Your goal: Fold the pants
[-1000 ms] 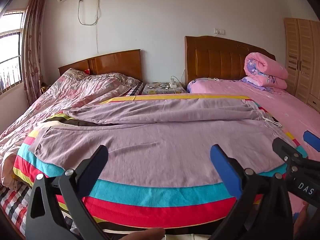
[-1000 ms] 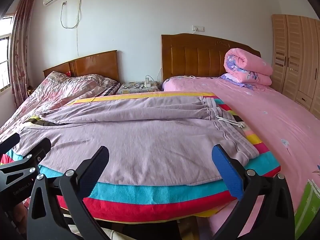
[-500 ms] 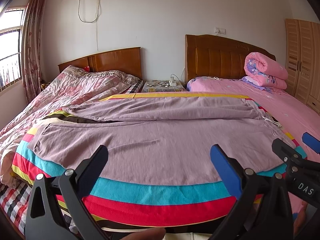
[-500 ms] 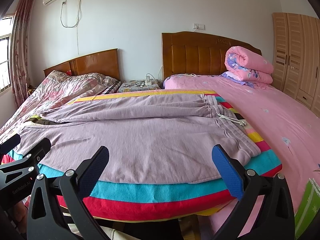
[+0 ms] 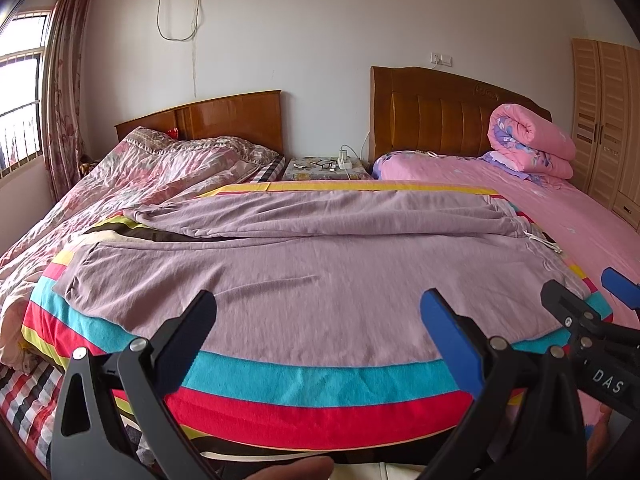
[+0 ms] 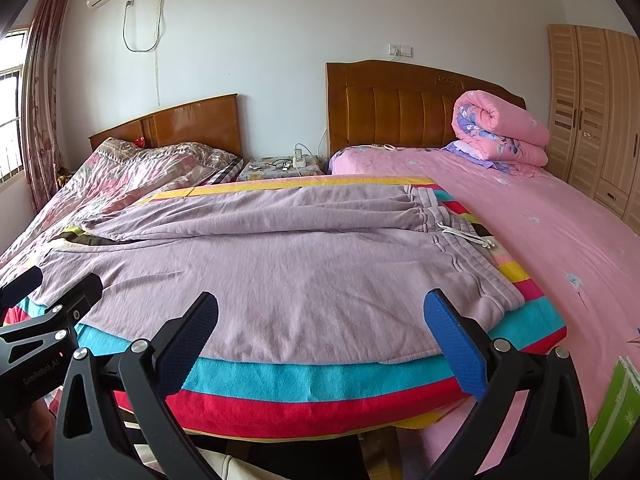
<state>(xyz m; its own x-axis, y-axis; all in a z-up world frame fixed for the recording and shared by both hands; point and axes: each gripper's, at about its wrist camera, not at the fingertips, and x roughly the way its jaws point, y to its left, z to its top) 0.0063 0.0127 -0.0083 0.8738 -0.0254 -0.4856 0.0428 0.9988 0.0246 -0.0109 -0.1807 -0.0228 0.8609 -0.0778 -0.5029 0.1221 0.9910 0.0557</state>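
Though flat on the striped blanket (image 5: 320,376), lilac pants (image 5: 312,280) just beyond both spread, empty tools (image 5: 320,332) (image 6: 322,332).

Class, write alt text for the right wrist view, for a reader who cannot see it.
Lilac sweatpants lie spread flat on a striped blanket across a bed, waistband and white drawstring to the right. The open right hand-held gripper hovers at the near edge, touching nothing. Behind are a rolled pink quilt, two wooden headboards and a wardrobe.
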